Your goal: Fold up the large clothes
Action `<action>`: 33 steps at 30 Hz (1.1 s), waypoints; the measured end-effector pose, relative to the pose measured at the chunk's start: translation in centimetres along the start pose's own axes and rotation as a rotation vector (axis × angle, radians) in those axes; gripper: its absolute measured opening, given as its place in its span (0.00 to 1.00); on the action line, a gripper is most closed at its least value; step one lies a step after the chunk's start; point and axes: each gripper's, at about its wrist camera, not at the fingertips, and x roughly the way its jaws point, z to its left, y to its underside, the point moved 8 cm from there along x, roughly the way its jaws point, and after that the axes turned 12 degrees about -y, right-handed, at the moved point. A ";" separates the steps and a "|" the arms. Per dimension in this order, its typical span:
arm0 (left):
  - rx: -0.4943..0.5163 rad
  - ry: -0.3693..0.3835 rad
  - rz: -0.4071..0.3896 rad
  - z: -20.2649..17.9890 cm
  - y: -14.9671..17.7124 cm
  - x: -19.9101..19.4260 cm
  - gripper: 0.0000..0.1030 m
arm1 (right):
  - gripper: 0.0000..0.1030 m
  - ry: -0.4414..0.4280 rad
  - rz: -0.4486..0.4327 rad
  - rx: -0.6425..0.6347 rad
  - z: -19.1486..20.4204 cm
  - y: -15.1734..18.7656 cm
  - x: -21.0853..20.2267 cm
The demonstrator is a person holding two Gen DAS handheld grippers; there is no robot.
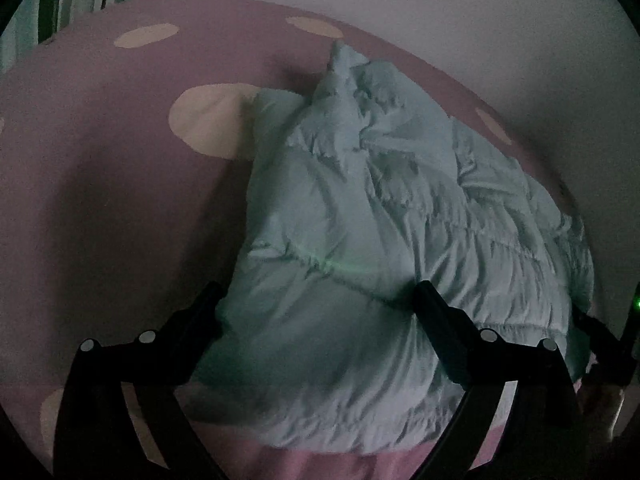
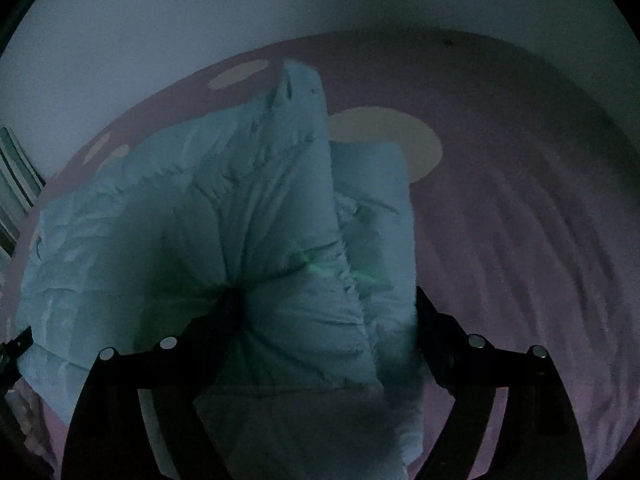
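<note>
Dimly lit puffy garment (image 1: 360, 216), edges cut off

A bed (image 1: 100, 200) covered with a mauve sheet bearing large pale oval spots carries a puffy, pale blue quilted garment (image 1: 380, 208), which lies crumpled directly on the sheet, near the wall-side edge.

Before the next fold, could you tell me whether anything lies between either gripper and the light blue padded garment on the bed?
Nothing visible does. The light blue padded garment lies directly between the open fingers of the left gripper and of the right gripper. Around it only the pink spotted bedsheet shows.
</note>
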 end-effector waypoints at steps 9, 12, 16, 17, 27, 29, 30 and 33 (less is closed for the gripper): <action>0.017 0.036 -0.050 -1.5 -0.3 -0.5 0.31 | 0.33 -0.102 -0.006 -0.008 1.5 0.7 -0.4; 0.034 0.033 -0.074 -2.0 -0.3 -1.3 0.20 | 0.24 -0.121 -0.016 -0.007 2.0 0.6 -1.3; 0.017 0.047 -0.087 -1.8 -0.2 -2.6 0.16 | 0.19 -0.158 -0.025 0.013 1.6 1.5 -3.0; 0.015 0.045 -0.090 -1.6 -0.1 -3.0 0.15 | 0.19 -0.173 -0.023 0.023 1.6 2.0 -3.5; 0.013 0.026 -0.097 3.0 3.7 -7.9 0.15 | 0.19 -0.257 0.015 0.026 2.2 8.3 -8.8; 0.006 0.031 -0.083 4.2 5.3 -8.8 0.15 | 0.19 -0.273 0.026 0.034 2.0 9.8 -10.0; 0.001 0.034 -0.077 4.7 6.0 -9.3 0.15 | 0.19 -0.279 0.030 0.035 2.0 10.3 -10.5; -0.008 0.038 -0.068 6.2 8.3 -10.9 0.15 | 0.19 -0.291 0.038 0.034 2.0 12.0 -11.6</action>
